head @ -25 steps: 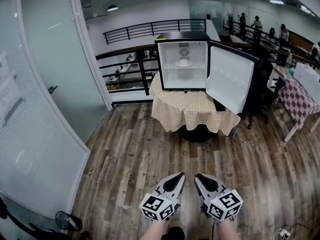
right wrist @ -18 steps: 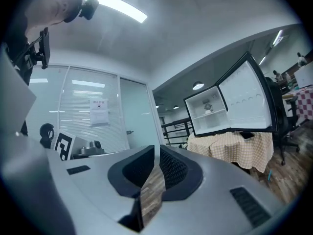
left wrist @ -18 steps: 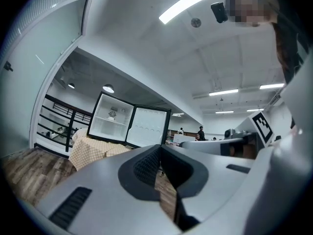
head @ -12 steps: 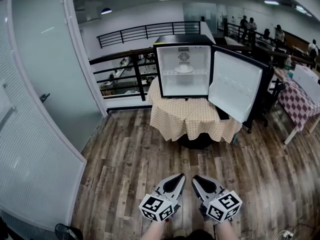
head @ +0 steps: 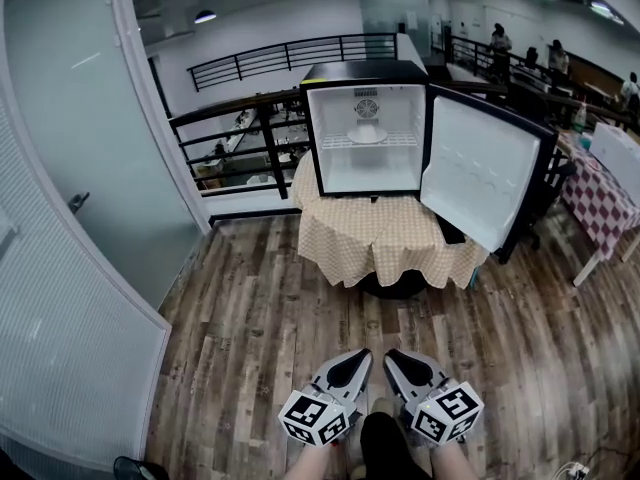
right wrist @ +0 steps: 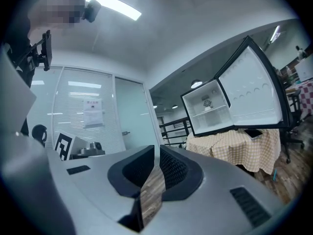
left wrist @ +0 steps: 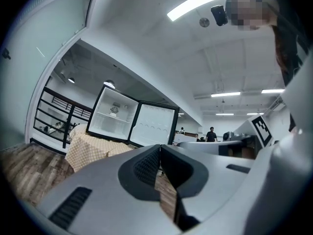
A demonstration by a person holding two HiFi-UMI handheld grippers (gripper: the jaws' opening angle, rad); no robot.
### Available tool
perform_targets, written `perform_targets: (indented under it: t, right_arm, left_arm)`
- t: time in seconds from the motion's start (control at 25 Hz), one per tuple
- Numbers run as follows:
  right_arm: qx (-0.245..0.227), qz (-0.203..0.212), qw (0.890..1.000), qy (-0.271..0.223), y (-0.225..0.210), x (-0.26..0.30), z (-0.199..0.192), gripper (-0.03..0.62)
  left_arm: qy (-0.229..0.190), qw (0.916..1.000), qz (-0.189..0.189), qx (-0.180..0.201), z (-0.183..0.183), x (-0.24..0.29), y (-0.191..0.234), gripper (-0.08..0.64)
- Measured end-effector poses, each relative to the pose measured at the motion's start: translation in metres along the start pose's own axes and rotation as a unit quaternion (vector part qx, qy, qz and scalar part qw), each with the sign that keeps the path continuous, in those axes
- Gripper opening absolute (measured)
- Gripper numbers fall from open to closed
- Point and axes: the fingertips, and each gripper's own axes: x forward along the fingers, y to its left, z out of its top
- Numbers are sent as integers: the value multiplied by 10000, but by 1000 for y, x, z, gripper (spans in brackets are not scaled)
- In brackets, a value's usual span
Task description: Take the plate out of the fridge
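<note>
A small black fridge [head: 365, 71] stands on a round table with a checked cloth [head: 380, 233], its door [head: 485, 173] swung open to the right. A white plate [head: 367, 135] rests on the wire shelf inside, also visible as the plate [left wrist: 114, 110] and the plate [right wrist: 208, 103]. My left gripper [head: 365, 354] and right gripper [head: 391, 355] are held low and close to me, side by side over the wooden floor, well short of the table. Both are shut with nothing between the jaws.
A frosted glass wall and door [head: 90, 148] run along the left. A black railing [head: 240, 133] stands behind the table. A red-checked table [head: 600, 183] stands at the right. People stand far back. A dark object [head: 450, 230] lies on the cloth under the door.
The view has moved forward: the fridge and table appear closer and larger. Both grippers stay shut in the same place relative to me.
</note>
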Motion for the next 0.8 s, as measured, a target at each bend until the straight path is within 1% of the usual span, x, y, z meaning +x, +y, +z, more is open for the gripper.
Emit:
perform_targets:
  t: [0.28, 0.52, 0.8]
  right_arm:
    - [-42, 278, 9996, -26, -36, 62, 27, 54]
    - [4, 388, 9992, 38, -71, 101, 43, 54]
    - [103, 422, 9990, 103, -117, 137, 56, 54]
  left_arm:
    - [-98, 9998, 180, 22, 20, 48, 53, 11]
    - [-57, 9997, 240, -26, 29, 90, 85, 11]
    - [0, 9997, 250, -25, 38, 142, 116, 11]
